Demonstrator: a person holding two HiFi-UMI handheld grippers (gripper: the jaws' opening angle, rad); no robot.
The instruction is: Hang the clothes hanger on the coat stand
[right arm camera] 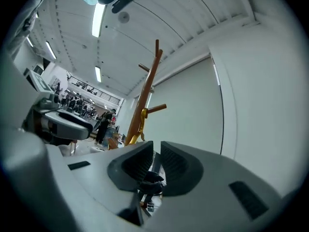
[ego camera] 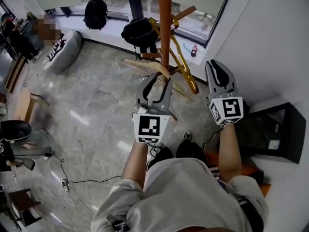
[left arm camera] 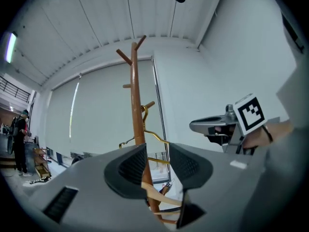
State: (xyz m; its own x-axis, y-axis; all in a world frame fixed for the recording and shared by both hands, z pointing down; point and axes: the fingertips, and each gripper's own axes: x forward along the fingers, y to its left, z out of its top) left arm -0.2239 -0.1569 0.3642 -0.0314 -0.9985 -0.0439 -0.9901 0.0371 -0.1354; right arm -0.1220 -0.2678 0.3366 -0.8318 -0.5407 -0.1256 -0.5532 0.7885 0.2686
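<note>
The brown wooden coat stand (ego camera: 165, 28) rises just ahead of me. A gold clothes hanger (ego camera: 183, 64) hangs by its hook from one of its pegs, and a pale wooden hanger (ego camera: 147, 67) sits lower on the stand. My left gripper (ego camera: 153, 88) is level before the pole, open and empty; in its own view the stand (left arm camera: 136, 95) and the gold hanger (left arm camera: 154, 135) show beyond the jaws. To the right of the gold hanger, my right gripper (ego camera: 218, 74) holds nothing. Its jaws leave only a narrow slit (right arm camera: 157, 151), with the stand (right arm camera: 147, 88) off to the left.
A black bag (ego camera: 137, 33) hangs on the stand's far side. A black backpack (ego camera: 95, 12) rests on the window ledge and a grey cushion (ego camera: 63, 50) on the marble floor. A black cabinet (ego camera: 270, 132) stands against the white wall on my right. Cables (ego camera: 67, 180) trail at lower left.
</note>
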